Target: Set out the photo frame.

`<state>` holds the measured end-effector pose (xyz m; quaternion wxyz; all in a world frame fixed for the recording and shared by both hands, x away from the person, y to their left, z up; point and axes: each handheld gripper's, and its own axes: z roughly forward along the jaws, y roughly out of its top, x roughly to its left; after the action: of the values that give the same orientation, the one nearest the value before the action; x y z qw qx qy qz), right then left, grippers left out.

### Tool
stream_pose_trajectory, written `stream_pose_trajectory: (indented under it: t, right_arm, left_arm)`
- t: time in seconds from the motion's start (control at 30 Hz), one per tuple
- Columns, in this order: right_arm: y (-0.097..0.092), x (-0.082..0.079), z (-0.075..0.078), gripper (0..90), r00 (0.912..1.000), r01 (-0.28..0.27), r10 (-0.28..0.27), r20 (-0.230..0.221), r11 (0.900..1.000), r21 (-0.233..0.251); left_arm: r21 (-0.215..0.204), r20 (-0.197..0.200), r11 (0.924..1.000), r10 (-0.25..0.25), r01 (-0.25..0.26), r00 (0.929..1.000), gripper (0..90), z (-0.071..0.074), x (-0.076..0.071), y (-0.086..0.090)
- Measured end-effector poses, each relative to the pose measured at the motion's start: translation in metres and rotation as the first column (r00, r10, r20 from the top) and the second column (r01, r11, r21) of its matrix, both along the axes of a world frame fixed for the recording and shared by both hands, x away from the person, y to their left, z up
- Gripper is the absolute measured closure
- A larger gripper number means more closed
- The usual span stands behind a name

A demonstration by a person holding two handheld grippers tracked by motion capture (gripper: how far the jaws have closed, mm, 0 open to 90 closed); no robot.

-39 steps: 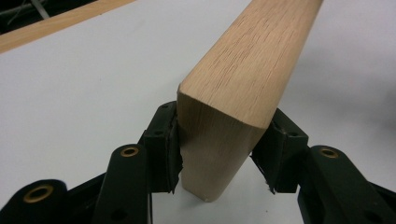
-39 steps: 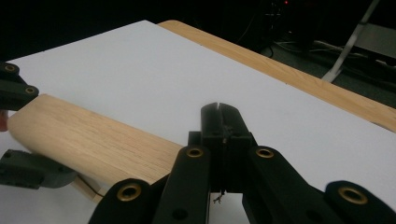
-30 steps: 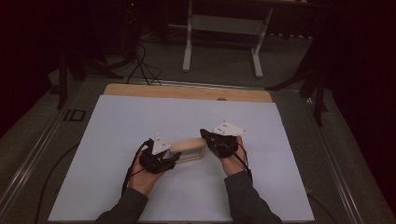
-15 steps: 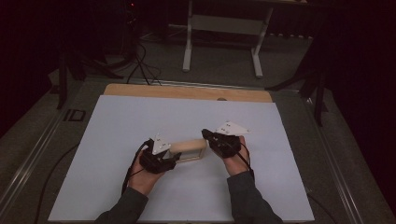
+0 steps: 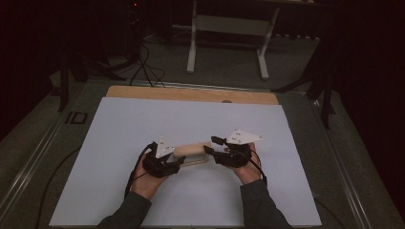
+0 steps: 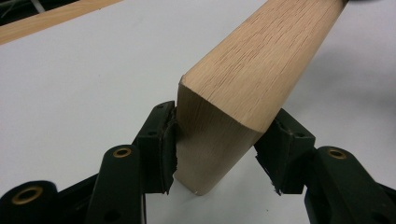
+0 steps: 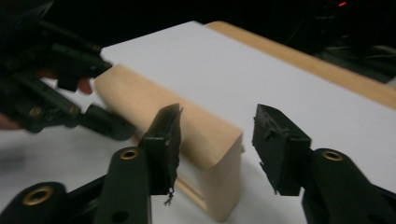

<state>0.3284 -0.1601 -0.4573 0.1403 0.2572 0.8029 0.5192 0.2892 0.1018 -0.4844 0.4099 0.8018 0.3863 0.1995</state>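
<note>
A pale wooden block (image 5: pixel 193 152) lies crosswise between my two hands on the white sheet (image 5: pixel 143 124). My left gripper (image 5: pixel 177 160) is shut on its left end. In the left gripper view both pads clamp that end (image 6: pixel 252 70), the left pad (image 6: pixel 166 144) tight on the wood. At the right end, my right gripper (image 5: pixel 212 144) has just been opening its jaws. In the right gripper view the block's rounded end (image 7: pixel 187 126) sits between the spread jaws of this gripper (image 7: pixel 217 140), and the right pad (image 7: pixel 275 144) stands clear of it. The left gripper (image 7: pixel 70 93) shows at the block's far end.
The white sheet covers a table with a bare wooden strip (image 5: pixel 191 94) along its far edge. Beyond it, on the dark floor, stand a white table frame (image 5: pixel 224 28) and loose cables (image 5: pixel 138 62). Metal rails run along both sides of the table.
The right gripper's jaws have spread apart at the block's right end. Both hands and the block have stayed almost where they were.
</note>
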Motion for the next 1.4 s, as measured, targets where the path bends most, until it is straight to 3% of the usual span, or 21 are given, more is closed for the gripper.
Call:
stream_pose_trajectory:
  t: [0.07, 0.37, 0.7, 0.93, 1.17, 1.3, 1.4]
  right_arm:
    - [0.002, 0.001, -0.004, 44.7, 0.9991, -0.036, 0.036, -0.02, 0.9993, -0.005]
    - [0.012, 0.006, -0.016, 32.1, 0.9973, -0.067, 0.066, -0.032, 0.9969, -0.04]
    - [0.015, 0.006, -0.022, 30.0, 0.9963, -0.084, 0.082, -0.025, 0.9945, -0.063]
    - [0.021, 0.008, -0.026, 31.7, 0.9972, -0.074, 0.072, -0.018, 0.9926, -0.096]
    - [0.018, 0.007, -0.026, 41.7, 0.9981, -0.061, 0.061, 0.0, 0.9908, -0.121]
    - [0.015, 0.006, -0.025, 47.9, 0.9982, -0.061, 0.06, -0.005, 0.9917, -0.113]
    - [0.014, 0.006, -0.026, 50.0, 0.9981, -0.062, 0.061, -0.011, 0.9922, -0.108]
  left_arm:
    - [0.0, 0.0, 1.0, 0.0, 0.0, 1.0, 49.0, 0.0, 0.0, 0.0]
    - [0.007, 0.002, 1.0, -0.004, 0.004, 1.0, 49.2, 0.0, -0.001, 0.0]
    - [0.01, 0.006, 0.9999, -0.002, 0.002, 1.0, 49.5, 0.001, -0.001, 0.0]
    - [0.007, 0.006, 1.0, -0.001, 0.001, 1.0, 49.6, 0.001, -0.001, 0.0]
    - [-0.021, 0.006, 0.9998, 0.0, 0.001, 1.0, 48.9, 0.004, -0.002, 0.003]
    - [-0.035, 0.018, 0.9991, 0.024, -0.023, 0.9996, 51.0, 0.007, -0.003, 0.008]
    - [-0.048, 0.004, 0.9984, 0.03, -0.03, 0.9995, 51.5, 0.008, -0.001, 0.012]
